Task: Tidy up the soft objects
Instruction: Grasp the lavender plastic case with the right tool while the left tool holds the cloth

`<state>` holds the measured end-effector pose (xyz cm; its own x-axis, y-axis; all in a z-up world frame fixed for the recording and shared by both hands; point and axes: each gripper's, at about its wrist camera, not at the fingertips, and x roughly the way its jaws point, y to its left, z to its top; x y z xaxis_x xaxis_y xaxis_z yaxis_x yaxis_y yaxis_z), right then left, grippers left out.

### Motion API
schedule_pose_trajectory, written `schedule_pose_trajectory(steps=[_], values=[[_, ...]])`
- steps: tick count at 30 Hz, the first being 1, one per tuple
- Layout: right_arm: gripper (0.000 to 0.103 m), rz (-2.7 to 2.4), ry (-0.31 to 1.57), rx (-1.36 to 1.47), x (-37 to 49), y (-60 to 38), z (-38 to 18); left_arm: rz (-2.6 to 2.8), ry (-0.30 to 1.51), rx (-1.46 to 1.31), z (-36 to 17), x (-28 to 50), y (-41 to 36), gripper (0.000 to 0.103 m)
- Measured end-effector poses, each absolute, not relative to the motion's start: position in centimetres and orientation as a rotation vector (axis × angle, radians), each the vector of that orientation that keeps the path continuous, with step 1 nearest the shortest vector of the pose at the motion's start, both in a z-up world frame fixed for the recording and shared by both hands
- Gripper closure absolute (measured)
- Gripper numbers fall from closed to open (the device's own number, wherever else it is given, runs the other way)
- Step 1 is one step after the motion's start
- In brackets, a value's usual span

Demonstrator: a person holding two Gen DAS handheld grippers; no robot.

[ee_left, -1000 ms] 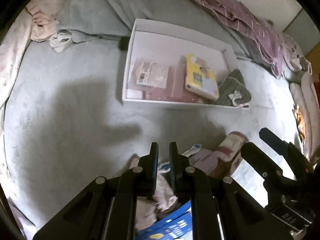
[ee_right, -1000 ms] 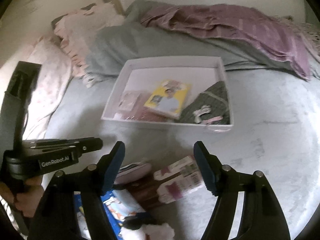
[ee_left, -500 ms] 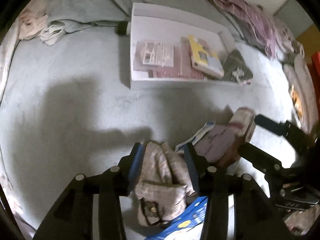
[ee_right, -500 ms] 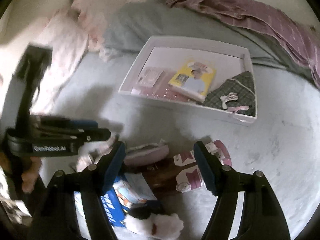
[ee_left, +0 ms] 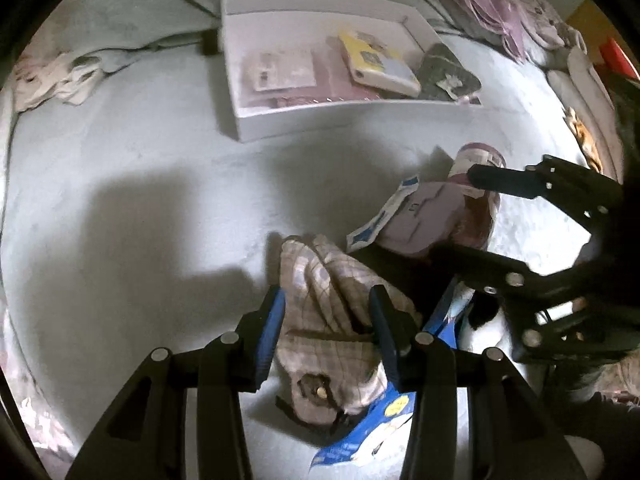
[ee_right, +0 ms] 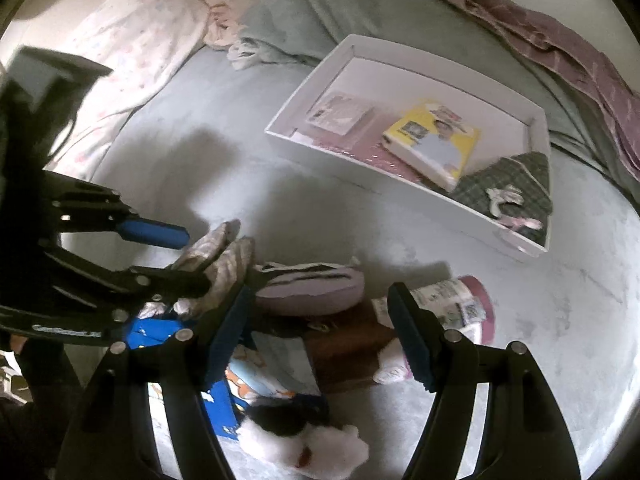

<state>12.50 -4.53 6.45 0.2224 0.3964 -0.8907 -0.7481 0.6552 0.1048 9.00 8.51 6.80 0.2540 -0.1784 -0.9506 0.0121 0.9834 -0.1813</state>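
A beige plaid soft toy (ee_left: 326,300) lies on the grey bed between the fingers of my left gripper (ee_left: 326,312), which is open around it; it also shows in the right wrist view (ee_right: 224,256). My right gripper (ee_right: 320,332) is open above a pile: a lilac pouch (ee_right: 308,286), a brown item (ee_right: 344,348), a pink-and-white wrapped roll (ee_right: 460,304), a blue package (ee_right: 224,392) and a white-and-black plush (ee_right: 304,436). A white tray (ee_right: 384,178) holds a yellow book (ee_right: 436,144), pink packets and a green plaid item (ee_right: 516,184).
Grey-green blanket (ee_right: 304,12) and purple striped cloth (ee_right: 560,40) lie behind the tray. A pink pillow (ee_right: 132,48) is at the left. A small black object (ee_left: 209,42) sits by the tray's far left corner.
My left gripper has opened and moved down around the plaid toy. Both grippers have come lower and closer to the pile.
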Motion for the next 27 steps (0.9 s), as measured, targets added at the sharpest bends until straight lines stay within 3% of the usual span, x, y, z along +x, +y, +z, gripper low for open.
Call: schedule_pose_trajectory(steps=[8, 10, 15, 26, 27], values=[[0.031, 0.776, 1.144, -0.445, 13.4, -2.8, 4.3, -0.092, 1.272, -0.164, 8.0, 8.3, 9.3, 0.06], [0.04, 0.771, 1.151, -0.449, 13.4, -2.8, 4.2, -0.075, 1.279, -0.188, 7.9, 8.3, 10.2, 0.06], [0.049, 0.771, 1.175, -0.416, 14.0, -3.9, 4.5, -0.141, 1.278, -0.189, 7.7, 8.2, 9.8, 0.06], [0.05, 0.647, 1.11, -0.323, 15.4, -7.1, 7.1, -0.214, 1.339, -0.079, 6.7, 8.6, 6.8, 0.059], [0.05, 0.647, 1.112, -0.304, 15.6, -7.4, 7.3, -0.211, 1.353, -0.088, 6.3, 8.9, 6.8, 0.055]])
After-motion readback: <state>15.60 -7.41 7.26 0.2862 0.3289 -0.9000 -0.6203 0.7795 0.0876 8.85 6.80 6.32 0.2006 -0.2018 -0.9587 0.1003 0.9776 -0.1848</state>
